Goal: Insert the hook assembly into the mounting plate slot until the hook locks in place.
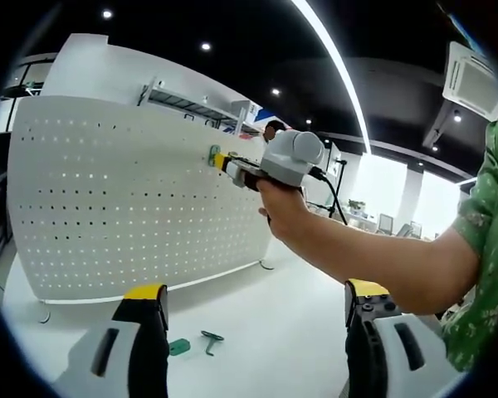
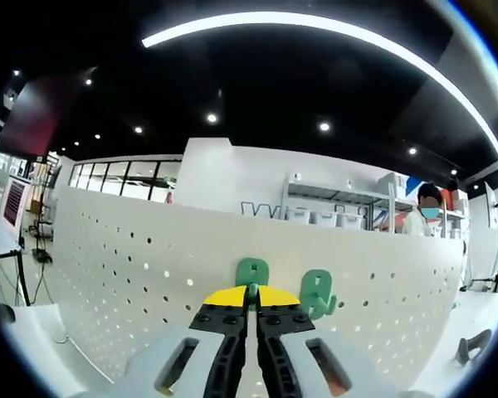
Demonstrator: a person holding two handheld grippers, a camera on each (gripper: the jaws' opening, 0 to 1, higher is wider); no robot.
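Pressing a green hook (image 2: 251, 274) against the white pegboard (image 2: 149, 274) is, as I judge it, the step in hand: the insertion is under way and the lock is not yet shown.

Going left to right in the left gripper view, the pegboard (image 1: 108, 191) stands upright on the white table (image 1: 257, 323), curved by the lens, with rows of small holes. Below it, two loose green hooks (image 1: 195, 342) lie on the table just beyond the left gripper (image 1: 257, 307), whose yellow-tipped jaws stand wide apart with nothing between them. Further right, the right gripper (image 1: 222, 160) reaches up to the board with its tip at the board face and a bit of green at the tip; a hand (image 1: 286, 211) holds it, and a green patterned sleeve (image 1: 485, 240) shows at the edge.

In the right gripper view, the right gripper (image 2: 251, 298) has its jaws together, clamped on the lower part of the hook, whose rounded top plate lies against the board. Just to the right, a second green hook (image 2: 317, 292) sits on the board, apparently seated already.

The hook is small, mint green, with a flat plate and a curved arm. Next, I would judge, it needs a steady push into the holes until it sits flush like its neighbour; whether its pegs are in yet I cannot tell.
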